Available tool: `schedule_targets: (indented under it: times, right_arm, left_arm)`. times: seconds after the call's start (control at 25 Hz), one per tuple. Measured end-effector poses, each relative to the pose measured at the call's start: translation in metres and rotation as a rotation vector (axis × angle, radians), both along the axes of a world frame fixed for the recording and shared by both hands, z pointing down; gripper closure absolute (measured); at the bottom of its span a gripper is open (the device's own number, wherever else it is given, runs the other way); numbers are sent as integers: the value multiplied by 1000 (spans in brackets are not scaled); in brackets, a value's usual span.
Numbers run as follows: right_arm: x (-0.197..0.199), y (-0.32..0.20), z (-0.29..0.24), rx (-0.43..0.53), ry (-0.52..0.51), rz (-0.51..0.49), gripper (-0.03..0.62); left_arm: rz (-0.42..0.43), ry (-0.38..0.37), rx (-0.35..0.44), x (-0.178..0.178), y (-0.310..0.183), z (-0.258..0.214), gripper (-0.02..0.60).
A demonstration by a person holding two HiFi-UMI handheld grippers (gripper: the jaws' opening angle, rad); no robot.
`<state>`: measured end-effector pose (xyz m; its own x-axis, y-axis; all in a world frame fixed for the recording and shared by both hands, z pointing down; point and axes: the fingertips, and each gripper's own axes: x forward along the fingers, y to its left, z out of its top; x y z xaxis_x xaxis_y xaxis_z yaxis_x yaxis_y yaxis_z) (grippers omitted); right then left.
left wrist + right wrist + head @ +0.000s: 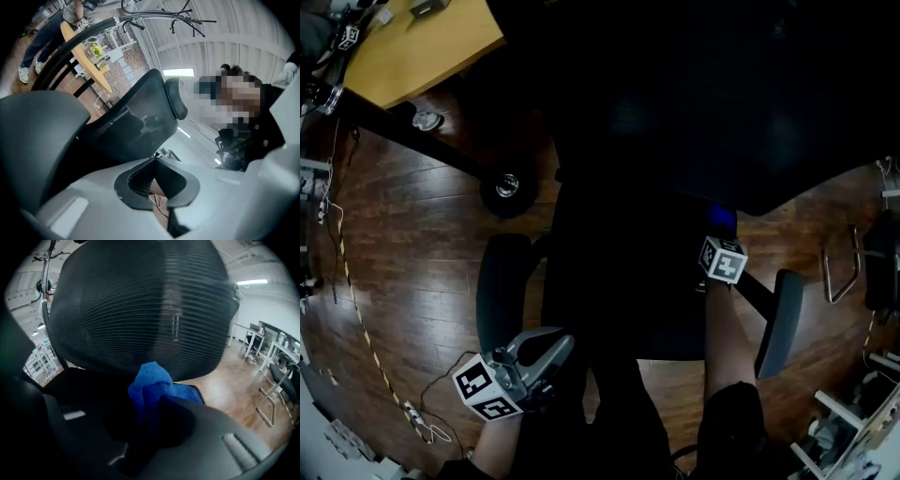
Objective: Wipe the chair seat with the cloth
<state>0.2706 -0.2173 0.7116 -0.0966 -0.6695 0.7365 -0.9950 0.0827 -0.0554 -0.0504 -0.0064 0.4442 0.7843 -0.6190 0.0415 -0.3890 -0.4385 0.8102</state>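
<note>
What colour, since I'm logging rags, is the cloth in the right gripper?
Blue; the cloth shows best in the right gripper view.

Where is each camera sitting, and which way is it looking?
Head view: on the person's head, facing steeply down at the chair seat; both arms, the left tool and the right tool show.
Left gripper view: on the left tool, tilted up past its shut jaws at the backrest; the person's dark top shows.
Right gripper view: on the right tool, facing the mesh backrest; its jaws pinch the blue cloth.
Shared: both gripper views show the backrest; head and right gripper views show the cloth.
</note>
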Motion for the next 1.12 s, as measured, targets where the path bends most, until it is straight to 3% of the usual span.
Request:
schedule_targets:
  times: [0.16,0.44,0.56,0.64,0.8,0.96,1.04,1.12]
  right_arm:
    - [38,9,-13,36,0,30,533]
    - [37,10,-15,57,-73,-17,533]
    - [19,14,-27,94,-65,-29,533]
    - [-20,24,-30,124,-111,-71,533]
    - [-147,43,-24,90,-276,-223,533]
    - [-252,38,-19,70,-391,-280,533]
    - [-296,36,-21,69,-408,-339,533]
    - [-327,36,-23,85,-339,-420,533]
  left_arm:
    - [22,-25,-5,11,-11,6,578]
    - [29,-31,-9,17,-20,8,578]
    - [33,-28,-9,16,-16,4,578]
    - [27,-17,-9,14,-14,0,578]
    - [-14,-7,-6,4,-12,-10,578]
    - [-61,3,-9,-8,-4,-17,578]
    - [-75,-2,-10,-11,2,-19,578]
    - [-84,-5,-14,-16,7,-19,578]
